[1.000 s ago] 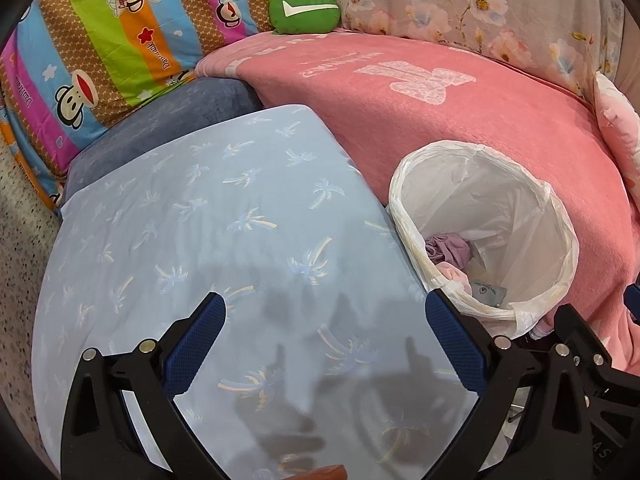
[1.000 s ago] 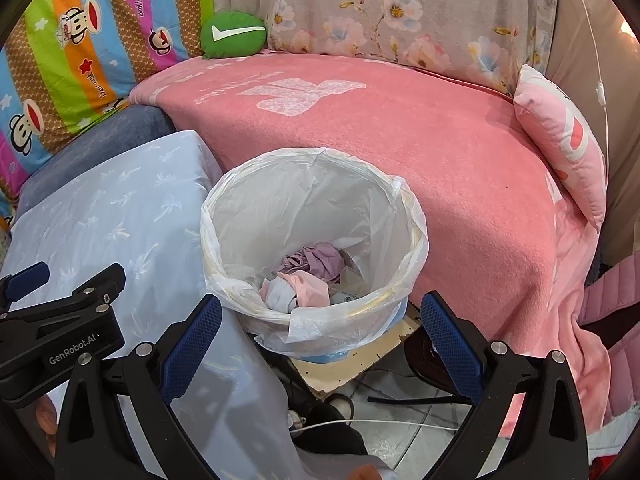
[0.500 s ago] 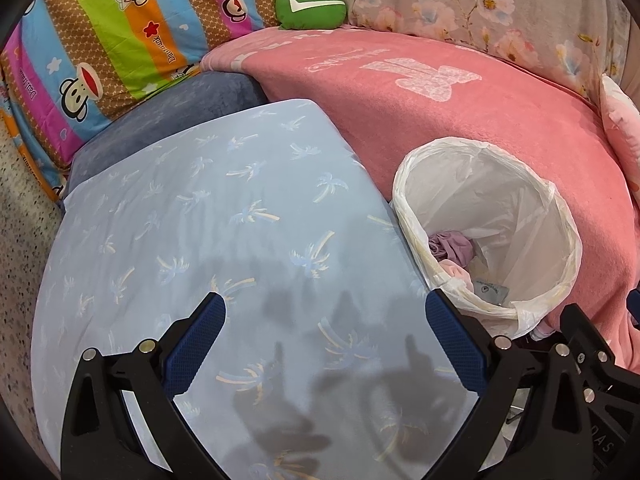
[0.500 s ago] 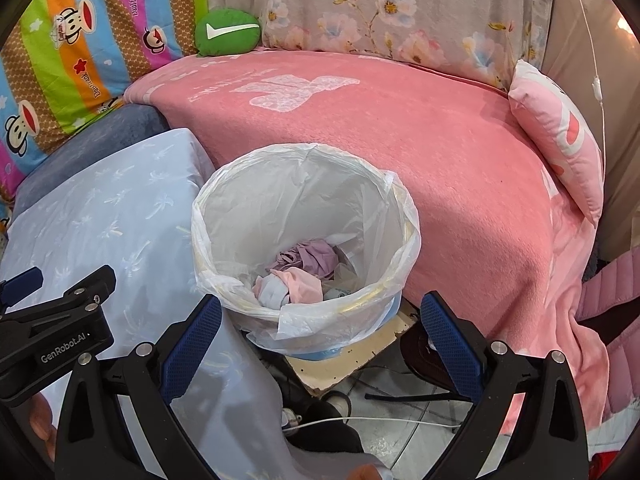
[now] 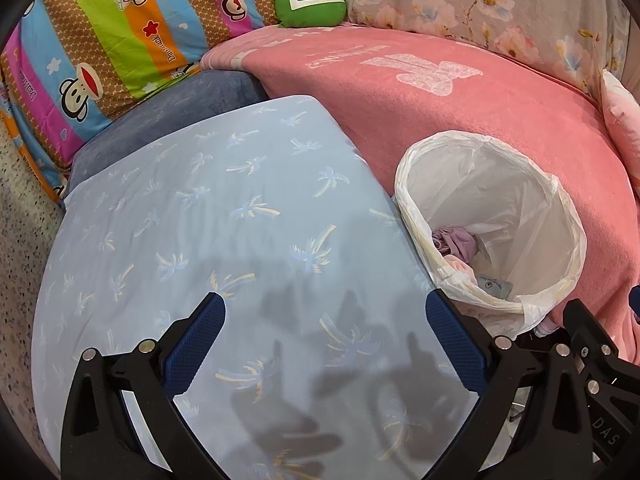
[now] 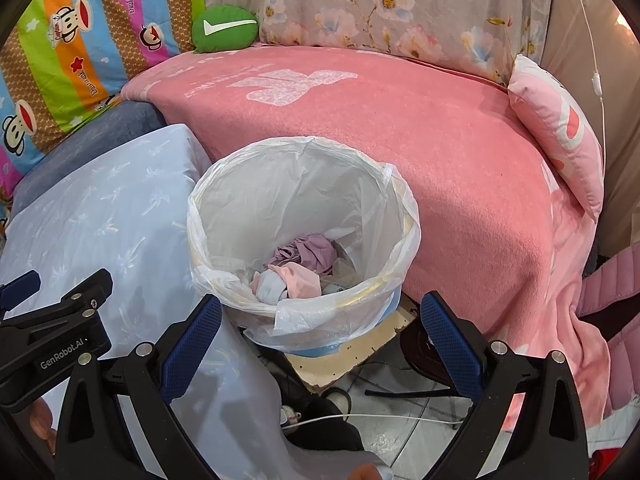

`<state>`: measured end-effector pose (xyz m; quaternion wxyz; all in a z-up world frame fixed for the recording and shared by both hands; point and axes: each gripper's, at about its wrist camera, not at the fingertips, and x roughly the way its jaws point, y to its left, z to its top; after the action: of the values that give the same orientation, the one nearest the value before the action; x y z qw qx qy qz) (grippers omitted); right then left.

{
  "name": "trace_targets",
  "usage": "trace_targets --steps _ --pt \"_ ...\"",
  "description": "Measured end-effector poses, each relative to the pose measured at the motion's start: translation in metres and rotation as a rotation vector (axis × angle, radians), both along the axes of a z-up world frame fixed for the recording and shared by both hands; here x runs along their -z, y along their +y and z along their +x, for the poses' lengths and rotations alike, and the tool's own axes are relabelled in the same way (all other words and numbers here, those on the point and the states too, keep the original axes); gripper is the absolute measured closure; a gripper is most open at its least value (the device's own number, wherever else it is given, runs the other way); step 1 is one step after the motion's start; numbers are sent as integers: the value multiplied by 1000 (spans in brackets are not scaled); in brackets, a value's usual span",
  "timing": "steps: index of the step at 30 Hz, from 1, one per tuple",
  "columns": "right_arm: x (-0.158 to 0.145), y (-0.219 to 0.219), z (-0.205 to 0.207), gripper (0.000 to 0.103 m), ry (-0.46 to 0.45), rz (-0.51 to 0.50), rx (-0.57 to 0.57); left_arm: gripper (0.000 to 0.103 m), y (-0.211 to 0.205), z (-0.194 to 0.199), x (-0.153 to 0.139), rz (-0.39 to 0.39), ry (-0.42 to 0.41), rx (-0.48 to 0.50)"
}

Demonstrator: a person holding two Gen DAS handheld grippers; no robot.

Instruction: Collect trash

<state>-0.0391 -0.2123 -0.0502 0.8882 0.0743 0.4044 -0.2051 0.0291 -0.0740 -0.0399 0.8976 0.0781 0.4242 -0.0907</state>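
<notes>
Bin: lined trash bin (image 6: 304,236), crumpled wrappers (image 6: 298,274) inside
Left claw (image 5: 322,334): spread wide, empty, left of bin
Right claw (image 6: 320,330): spread wide, empty, near bin's front rim

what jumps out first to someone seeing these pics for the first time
The white-lined trash bin stands out first, sitting in the middle between the pale blue sheet and the pink blanket, with crumpled purple and pink scraps at its bottom. Next comes the bright striped monkey-print pillow at the back left, beside a small green cushion. Both claws, left and right, hang open and hold nothing.
</notes>
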Motion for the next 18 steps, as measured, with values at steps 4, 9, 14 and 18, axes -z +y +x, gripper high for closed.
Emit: trace_targets --steps 4,9,14,18 --pt "0 0 0 6 0 1 5 7 -1 0 1 2 3 -1" --pt "2 -3 0 6 2 7 10 7 -2 -1 2 4 1 2" --pt "2 -3 0 6 2 7 11 7 -2 -2 3 6 2 4" --pt "2 -4 -1 6 1 8 15 7 -3 -3 3 8 1 5"
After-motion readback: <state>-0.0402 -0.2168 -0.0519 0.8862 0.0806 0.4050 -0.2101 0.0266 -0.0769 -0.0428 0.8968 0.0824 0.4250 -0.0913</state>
